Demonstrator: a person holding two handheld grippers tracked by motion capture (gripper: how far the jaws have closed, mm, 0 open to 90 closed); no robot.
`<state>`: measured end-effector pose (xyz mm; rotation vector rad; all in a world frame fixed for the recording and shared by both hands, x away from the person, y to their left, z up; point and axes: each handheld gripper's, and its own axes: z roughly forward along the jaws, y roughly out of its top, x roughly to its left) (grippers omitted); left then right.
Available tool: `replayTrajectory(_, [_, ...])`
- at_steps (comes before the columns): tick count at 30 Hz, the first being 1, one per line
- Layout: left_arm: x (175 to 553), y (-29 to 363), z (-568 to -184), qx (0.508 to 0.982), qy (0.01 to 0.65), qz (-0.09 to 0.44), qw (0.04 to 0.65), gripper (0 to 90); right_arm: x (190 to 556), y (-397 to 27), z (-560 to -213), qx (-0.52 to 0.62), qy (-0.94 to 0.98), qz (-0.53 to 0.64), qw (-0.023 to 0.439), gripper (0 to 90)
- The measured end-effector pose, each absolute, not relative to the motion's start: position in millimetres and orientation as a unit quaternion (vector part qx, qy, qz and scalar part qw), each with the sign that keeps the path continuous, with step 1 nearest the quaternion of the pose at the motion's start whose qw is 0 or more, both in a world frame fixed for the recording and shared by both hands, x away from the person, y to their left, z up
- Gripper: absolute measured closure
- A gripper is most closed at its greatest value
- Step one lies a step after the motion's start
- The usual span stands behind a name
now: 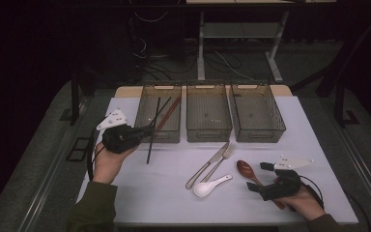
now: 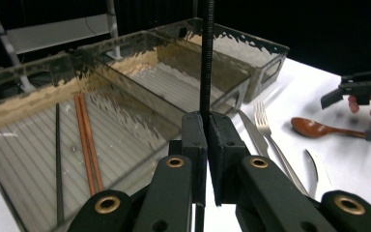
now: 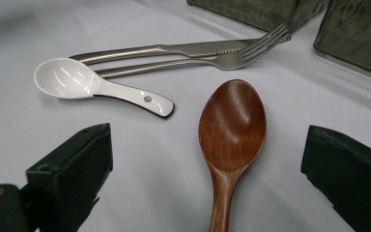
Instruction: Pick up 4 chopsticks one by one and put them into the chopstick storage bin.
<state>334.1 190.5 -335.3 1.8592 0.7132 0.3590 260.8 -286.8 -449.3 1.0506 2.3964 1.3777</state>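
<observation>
Over the near rim of the leftmost bin, the left gripper is clenched on a black chopstick, pinching it partway along its length so that one end hangs toward the white table and the other rises over the bin. Inside that bin lie another black chopstick and a pair of reddish-brown chopsticks. The held stick is thin, stiff and light; its ribbed shaft gives the pads some purchase, but a grip this far from either end lets it pivot easily, so a hold nearer the middle is judged steadier. The right gripper is released, its jaws standing wide on either side of a wooden spoon lying flat on the table, not touching it. That spoon is rigid and smooth; the narrow handle just behind the bowl is the likely place to take it. A white ceramic spoon, a knife and a fork lie just beyond.
</observation>
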Motion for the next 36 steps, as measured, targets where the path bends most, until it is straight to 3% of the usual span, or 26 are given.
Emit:
replayTrajectory(22, [409.9, 171.1, -292.3, 0.773, 0.306, 0.196, 0.520, 85.2, 260.7, -287.1, -449.1, 0.352, 0.807, 0.465, 0.092, 4.0])
replayTrajectory(36, [449.4, 171.4, -315.8, 0.781, 0.353, 0.197, 0.476, 85.2, 260.5, -287.7, -448.8, 0.352, 0.806, 0.466, 0.091, 4.0])
